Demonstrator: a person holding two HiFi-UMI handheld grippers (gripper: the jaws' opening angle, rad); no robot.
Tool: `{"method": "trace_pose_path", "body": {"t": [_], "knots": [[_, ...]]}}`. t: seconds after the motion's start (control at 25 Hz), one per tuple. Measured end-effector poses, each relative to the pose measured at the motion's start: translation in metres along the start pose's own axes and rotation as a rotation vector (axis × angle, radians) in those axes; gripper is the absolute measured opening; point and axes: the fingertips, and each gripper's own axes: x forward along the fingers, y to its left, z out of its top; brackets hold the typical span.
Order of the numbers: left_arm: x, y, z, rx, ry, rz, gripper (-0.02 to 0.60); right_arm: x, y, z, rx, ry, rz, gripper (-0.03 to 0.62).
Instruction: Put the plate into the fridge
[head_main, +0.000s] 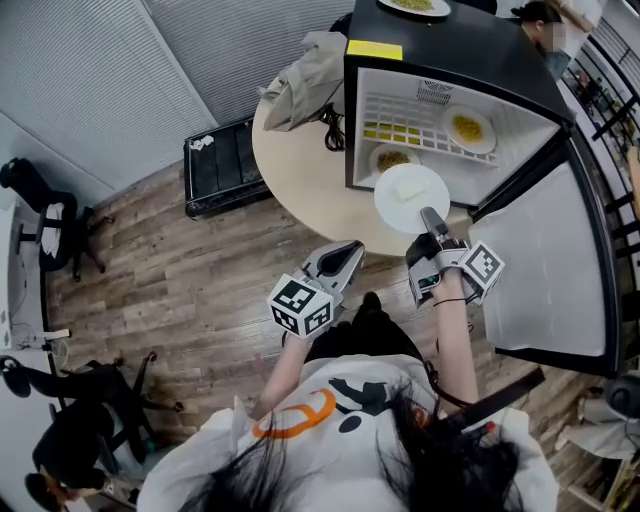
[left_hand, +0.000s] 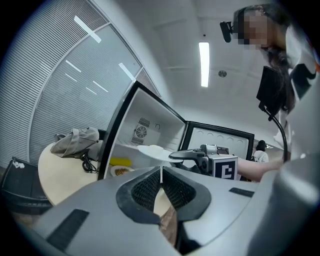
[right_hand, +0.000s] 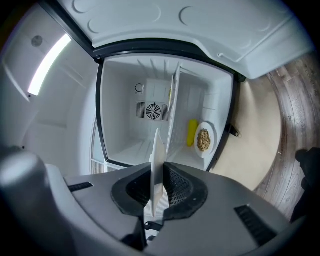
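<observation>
the plate (head_main: 411, 197) sits in the upper middle of the head view, right at the open front of the fridge (head_main: 450, 60). it is round, so it has no long side. it lies level with its face up, and a pale square slice (head_main: 410, 188) rests on it. the right gripper (head_main: 432, 218) is clamped on the plate's near rim, and the rest of the plate reaches away from the person toward the fridge.

in the right gripper view the right gripper (right_hand: 159, 187) has its pads pressed on both faces of the plate (right_hand: 156, 150). the plate shows edge-on as a thin white line running up the middle of the frame. just right of that line the fridge shelf (right_hand: 173, 107) is also edge-on. left of the shelf the white compartment is wide, with a fan vent (right_hand: 153, 110) on the back wall. right of the shelf lie a dish of brown food (right_hand: 203, 140) and a yellow thing (right_hand: 192, 132).

the fridge door (head_main: 550, 270) stands swung wide at the right of the head view. the fridge stands on a round table (head_main: 300, 170), whose bare edge curves below the plate, and a grey bag (head_main: 305, 85) lies at the table's upper left.

the left gripper (head_main: 345, 258) hangs lower left of the plate, well apart from it and over the wood floor. in the left gripper view the left gripper (left_hand: 161, 181) has its jaws together with nothing between them, and the plate (left_hand: 152, 150) shows flat and thin beyond them.
</observation>
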Motion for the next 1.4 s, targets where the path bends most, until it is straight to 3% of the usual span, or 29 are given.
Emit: {"method": "trace_pose_path", "body": {"t": [0.48, 1.4], "knots": [[0.054, 0.012, 0.018, 0.017, 0.002, -0.027, 0.011, 0.059, 0.019, 0.039, -0.033, 0.025, 0.029, 0.029], [0.108, 0.050, 0.029, -0.004, 0.010, 0.011, 0.011, 0.166, 0.014, 0.086, -0.067, 0.019, -0.059, 0.031]]}}
